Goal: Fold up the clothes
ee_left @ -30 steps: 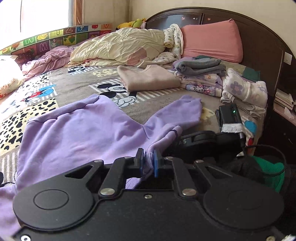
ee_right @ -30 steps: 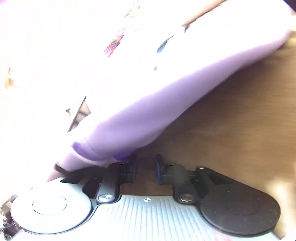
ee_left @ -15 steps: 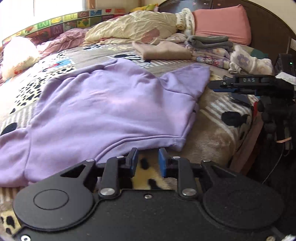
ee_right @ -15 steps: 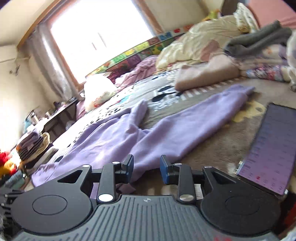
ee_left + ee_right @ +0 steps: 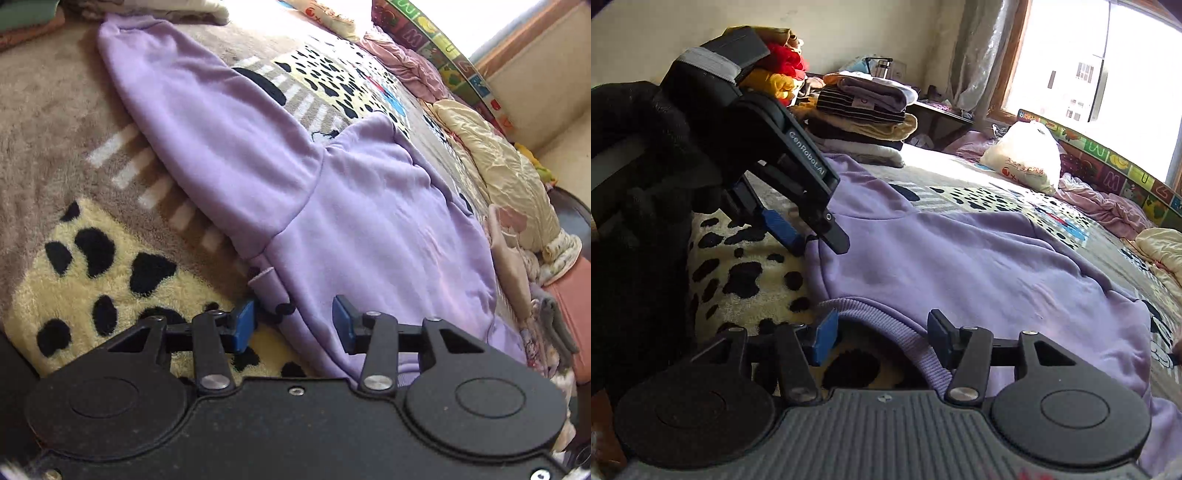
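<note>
A lilac sweatshirt [image 5: 369, 229] lies spread on the patterned blanket [image 5: 74, 240], one sleeve [image 5: 207, 122] stretched toward the far left. My left gripper [image 5: 293, 325] is open at the garment's near side seam, with the fabric edge between its blue pads [image 5: 243, 325]. My right gripper [image 5: 882, 336] is open too, and the ribbed hem [image 5: 886, 321] curves between its fingers. In the right wrist view the left gripper [image 5: 809, 236] shows at the left, held by a black-gloved hand [image 5: 646, 177], its tips at the sweatshirt's corner.
A stack of folded clothes [image 5: 864, 110] sits past the bed's far side. A white plastic bag [image 5: 1023, 158] and a pink sheet lie near the window. A cream quilt [image 5: 509, 173], a folded beige garment [image 5: 513, 273] and a pink pillow [image 5: 569, 306] fill the head end.
The left gripper let go of the lilac fabric and both opened wider. Both moved down to the near edge of the sweatshirt, which went from hanging to lying flat.
</note>
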`<state>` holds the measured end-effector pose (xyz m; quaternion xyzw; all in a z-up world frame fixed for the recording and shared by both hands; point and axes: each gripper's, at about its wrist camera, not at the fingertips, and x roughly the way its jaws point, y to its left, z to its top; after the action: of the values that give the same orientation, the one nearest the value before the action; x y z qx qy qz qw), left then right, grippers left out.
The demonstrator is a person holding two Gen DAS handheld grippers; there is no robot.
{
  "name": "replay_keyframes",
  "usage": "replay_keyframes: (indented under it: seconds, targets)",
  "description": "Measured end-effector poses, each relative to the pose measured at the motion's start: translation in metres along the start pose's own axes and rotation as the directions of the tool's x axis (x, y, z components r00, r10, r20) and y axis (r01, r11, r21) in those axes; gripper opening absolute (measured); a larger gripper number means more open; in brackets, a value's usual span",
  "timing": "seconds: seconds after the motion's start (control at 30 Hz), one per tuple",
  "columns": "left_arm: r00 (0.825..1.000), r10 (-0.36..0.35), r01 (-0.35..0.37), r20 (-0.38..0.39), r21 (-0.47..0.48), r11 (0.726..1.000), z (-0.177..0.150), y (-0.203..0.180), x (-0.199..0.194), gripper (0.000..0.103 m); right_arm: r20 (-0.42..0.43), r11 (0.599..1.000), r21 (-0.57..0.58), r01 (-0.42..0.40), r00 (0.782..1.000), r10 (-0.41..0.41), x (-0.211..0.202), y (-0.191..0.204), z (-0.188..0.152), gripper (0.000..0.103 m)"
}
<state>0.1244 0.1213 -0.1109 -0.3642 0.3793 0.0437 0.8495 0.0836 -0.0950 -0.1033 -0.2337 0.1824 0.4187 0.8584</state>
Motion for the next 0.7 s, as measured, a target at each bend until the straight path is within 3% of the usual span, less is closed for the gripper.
replay_keyframes:
  seconds: [0.07, 0.2, 0.3, 0.4, 0.5, 0.57, 0.63, 0.7]
  targets:
    - [0.998, -0.062, 0.062, 0.001, -0.061, 0.996, 0.006, 0.001, -0.003, 0.012, -0.008, 0.999, -0.034, 0.012, 1.0, -0.012, 0.005, 0.007, 0.001, 0.054]
    - [0.971, -0.236, 0.241, 0.045, -0.198, 0.95, 0.033, -0.015, -0.023, 0.011, 0.042, 0.992, -0.059, 0.109, 0.993, -0.107, -0.004, 0.011, 0.005, 0.057]
    - [0.952, -0.299, 0.304, 0.061, -0.257, 0.917, 0.053, -0.029, -0.028, 0.011, 0.149, 0.997, -0.007, 0.08, 0.986, -0.078, -0.032, 0.014, 0.012, 0.057]
    - [0.95, -0.308, 0.311, 0.054, -0.284, 0.907, 0.064, -0.038, -0.024, 0.011, 0.1, 0.999, -0.043, -0.012, 0.995, 0.017, -0.035, 0.033, 0.007, 0.055]
    - [0.953, -0.3, 0.299, 0.044, -0.306, 0.904, 0.065, -0.035, -0.021, 0.011, 0.023, 0.997, -0.076, -0.022, 0.999, 0.023, -0.019, 0.046, -0.002, 0.054]
    - [0.955, -0.294, 0.291, 0.04, -0.316, 0.903, 0.063, -0.032, -0.021, 0.011, 0.011, 0.999, -0.032, -0.023, 1.0, 0.023, -0.008, 0.041, 0.0, 0.055]
    - [0.962, -0.272, 0.271, 0.038, -0.303, 0.914, 0.056, -0.026, -0.025, 0.011, 0.013, 0.999, 0.024, -0.027, 1.0, 0.027, -0.008, 0.032, 0.002, 0.055]
    - [0.98, -0.199, 0.198, 0.022, -0.252, 0.947, 0.044, -0.018, -0.027, 0.011, 0.04, 0.996, 0.069, -0.063, 0.997, 0.061, -0.02, 0.022, 0.002, 0.055]
